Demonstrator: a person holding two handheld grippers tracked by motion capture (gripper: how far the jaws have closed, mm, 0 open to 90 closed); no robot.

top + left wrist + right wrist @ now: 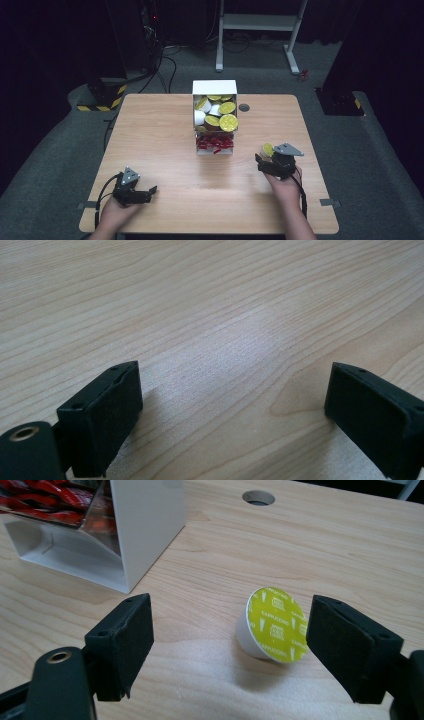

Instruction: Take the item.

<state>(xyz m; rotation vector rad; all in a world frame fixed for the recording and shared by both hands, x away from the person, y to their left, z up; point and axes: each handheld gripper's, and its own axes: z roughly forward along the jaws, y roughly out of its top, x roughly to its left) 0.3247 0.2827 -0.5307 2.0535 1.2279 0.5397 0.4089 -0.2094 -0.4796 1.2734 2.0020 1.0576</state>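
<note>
You are holding your left gripper [134,194] wide open over bare table [165,130], and your right gripper [230,640] is sitting wide open around the little yellow-topped pod [272,626], which looks light and crushable, so squeeze its sides gently.

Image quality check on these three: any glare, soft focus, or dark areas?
High view: table evenly lit, surroundings nearly black, overall soft and low in detail. Left gripper view: a pale sheen on the wood between the fingers; the fingers close to the lens are slightly blurred. Right gripper view: the capsule is sharp enough to read its lid print and casts a soft shadow; the white box shows no blown highlights.
</note>
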